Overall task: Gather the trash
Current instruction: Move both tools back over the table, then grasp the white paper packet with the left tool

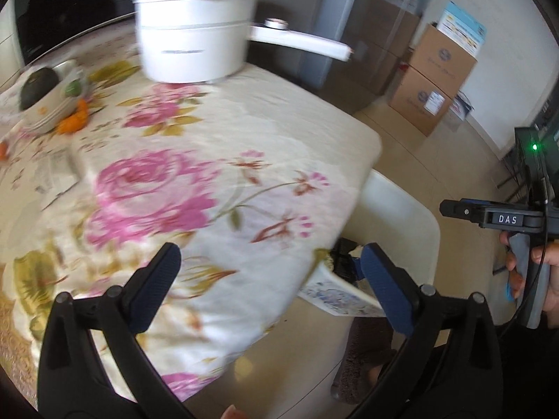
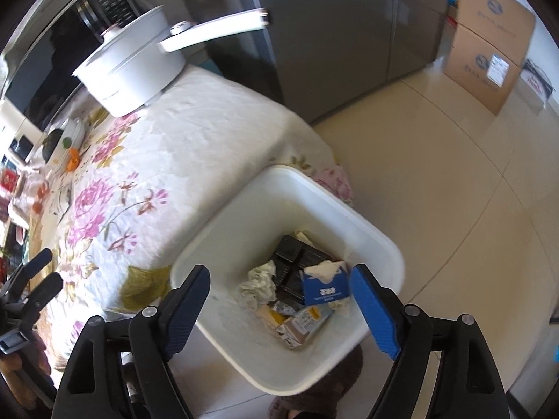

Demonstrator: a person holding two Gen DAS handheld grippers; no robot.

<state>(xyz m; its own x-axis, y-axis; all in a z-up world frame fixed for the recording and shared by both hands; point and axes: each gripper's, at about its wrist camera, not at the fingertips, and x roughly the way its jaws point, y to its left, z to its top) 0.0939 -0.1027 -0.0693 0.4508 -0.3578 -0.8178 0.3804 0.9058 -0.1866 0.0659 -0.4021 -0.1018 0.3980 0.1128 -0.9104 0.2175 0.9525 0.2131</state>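
Right hand-held gripper (image 2: 281, 305) agape over bin (image 2: 367, 223), trash (image 2: 300, 289) hidden from left wrist view.

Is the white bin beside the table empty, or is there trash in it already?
Not empty. The white bin holds a blue tissue box, crumpled paper and a black tray at the bottom.

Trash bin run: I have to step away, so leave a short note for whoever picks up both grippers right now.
Left gripper: open, empty, above the floral tablecloth near the table's corner.
Right gripper: open, empty, above the white trash bin on the floor beside the table.
Done: the bin holds a blue tissue box, crumpled tissue, a black tray and small cartons.
Left: a flat paper piece lies on the cloth near the fruit plate; probably next. The white pot looks like it stays.
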